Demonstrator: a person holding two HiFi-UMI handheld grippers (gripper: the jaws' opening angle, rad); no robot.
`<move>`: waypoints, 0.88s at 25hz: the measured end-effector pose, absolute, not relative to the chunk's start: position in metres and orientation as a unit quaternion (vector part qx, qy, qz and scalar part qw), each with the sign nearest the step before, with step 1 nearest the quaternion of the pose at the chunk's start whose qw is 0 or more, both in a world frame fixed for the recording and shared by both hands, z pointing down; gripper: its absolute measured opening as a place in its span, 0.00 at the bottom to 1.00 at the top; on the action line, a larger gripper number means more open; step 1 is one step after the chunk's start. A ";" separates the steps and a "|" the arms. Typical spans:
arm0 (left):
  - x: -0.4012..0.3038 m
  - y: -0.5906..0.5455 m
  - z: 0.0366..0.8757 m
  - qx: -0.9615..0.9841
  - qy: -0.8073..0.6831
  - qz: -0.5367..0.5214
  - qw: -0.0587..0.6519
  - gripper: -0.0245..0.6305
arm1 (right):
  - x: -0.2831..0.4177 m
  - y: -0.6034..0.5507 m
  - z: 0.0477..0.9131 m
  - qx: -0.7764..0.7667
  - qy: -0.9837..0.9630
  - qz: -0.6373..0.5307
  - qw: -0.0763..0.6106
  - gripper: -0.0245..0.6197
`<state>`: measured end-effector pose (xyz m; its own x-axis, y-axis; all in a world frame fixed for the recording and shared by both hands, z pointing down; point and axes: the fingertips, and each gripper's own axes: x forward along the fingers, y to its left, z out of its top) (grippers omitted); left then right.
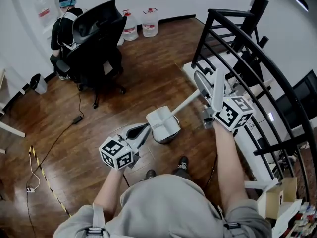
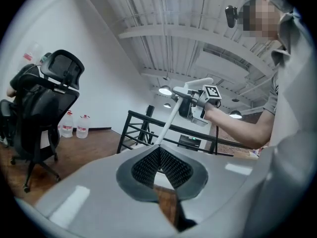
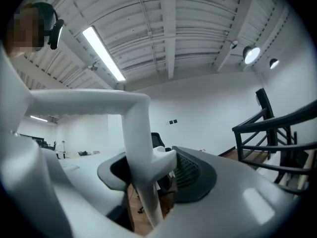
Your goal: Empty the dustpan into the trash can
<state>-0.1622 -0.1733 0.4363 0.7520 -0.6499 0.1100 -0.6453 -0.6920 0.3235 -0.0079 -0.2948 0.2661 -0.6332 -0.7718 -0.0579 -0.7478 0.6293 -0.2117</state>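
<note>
Right gripper (image 1: pixel 214 102) is clenched on the looped grip at the top of the white plastic long-handled dustpan (image 1: pixel 163 123). In the right gripper view the white bar stands upright between the pads, held on both sides. From there the handle shaft slopes down and to the left to the pan.

The pan sits directly over the small round grey trash can (image 1: pixel 167 139) and covers most of its mouth; only the near rim shows.

Left gripper (image 1: pixel 143 131) is at the pan's left edge, jaw tips drawn together on the thin pan wall. In the left gripper view the shaft rises from just past the tips.

Clearances:
- Black metal stair railing (image 1: pixel 247 58) runs just right of the right gripper, curving from far to near along that side — tight there.
- Left of the trash can the dark wooden floor (image 1: pixel 124 83) lies open out to the black office chair (image 1: pixel 96 43) at far left, with a seated person (image 1: pixel 63 19) behind it.
- Clear water jugs (image 1: pixel 150 21) stand against the far wall.
- A thin cable (image 1: pixel 54 143) and yellow-black striped tape (image 1: pixel 49 185) lie at near left, well apart from the trash can.
- The wearer's shoes (image 1: pixel 183 162) are on the near side of the can, close to it.
- A cardboard box (image 1: pixel 277 197) sits at near right, beyond the railing.
</note>
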 end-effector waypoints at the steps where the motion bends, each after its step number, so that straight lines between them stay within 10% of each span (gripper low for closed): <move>1: -0.162 -0.170 0.438 0.924 -0.341 -0.005 0.175 0.02 | -0.006 -0.287 0.260 -0.430 0.897 -0.075 0.069 0.33; 22: 0.041 -0.164 0.451 0.963 -0.181 0.035 0.194 0.02 | 0.278 -0.227 0.390 -0.663 0.744 -0.082 -0.006 0.33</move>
<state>0.0410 -0.1637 0.4509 0.9319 -0.3356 0.1373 -0.3626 -0.8589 0.3617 0.2776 -0.2271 0.3899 -0.1216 -0.9855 0.1185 -0.9876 0.1082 -0.1139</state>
